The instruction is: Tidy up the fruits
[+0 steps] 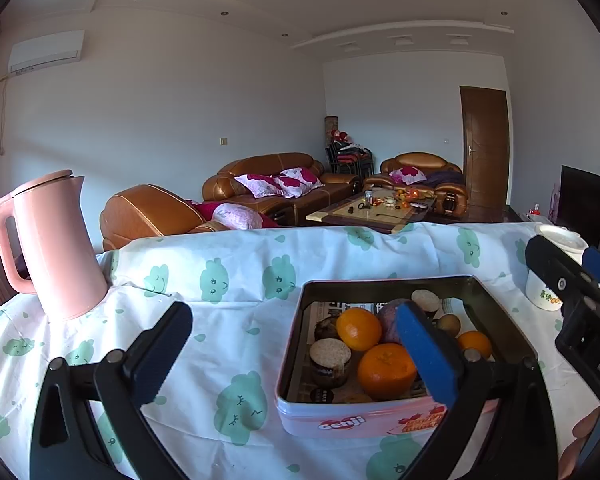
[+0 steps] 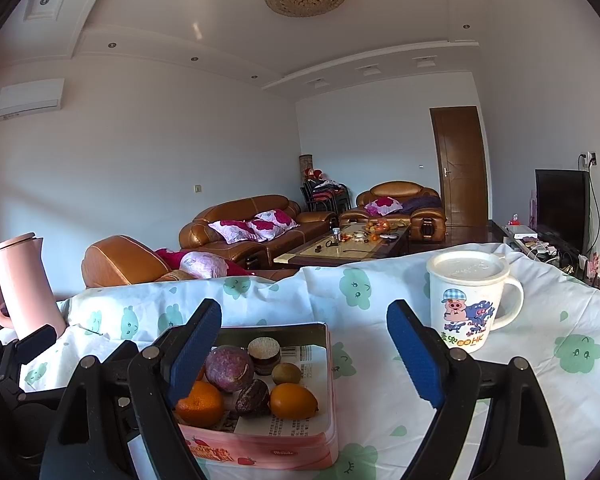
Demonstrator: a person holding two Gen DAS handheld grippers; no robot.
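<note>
A pink tin box (image 1: 342,420) sits on the table and holds oranges (image 1: 386,370), a purple round fruit (image 2: 229,368), a kiwi (image 2: 286,373), a dark passion fruit (image 2: 253,398) and small round cakes (image 1: 330,354). The box also shows in the right wrist view (image 2: 260,446). My left gripper (image 1: 296,352) is open and empty, with its right finger over the box. My right gripper (image 2: 304,350) is open and empty, with its left finger over the box's left side. The right gripper also shows in the left wrist view (image 1: 580,280), right of the box.
A pink kettle (image 1: 54,246) stands at the table's far left. A white lidded mug (image 2: 470,300) with a cartoon pig stands right of the box. The table carries a white cloth (image 1: 228,320) with green prints. Sofas and a coffee table lie beyond.
</note>
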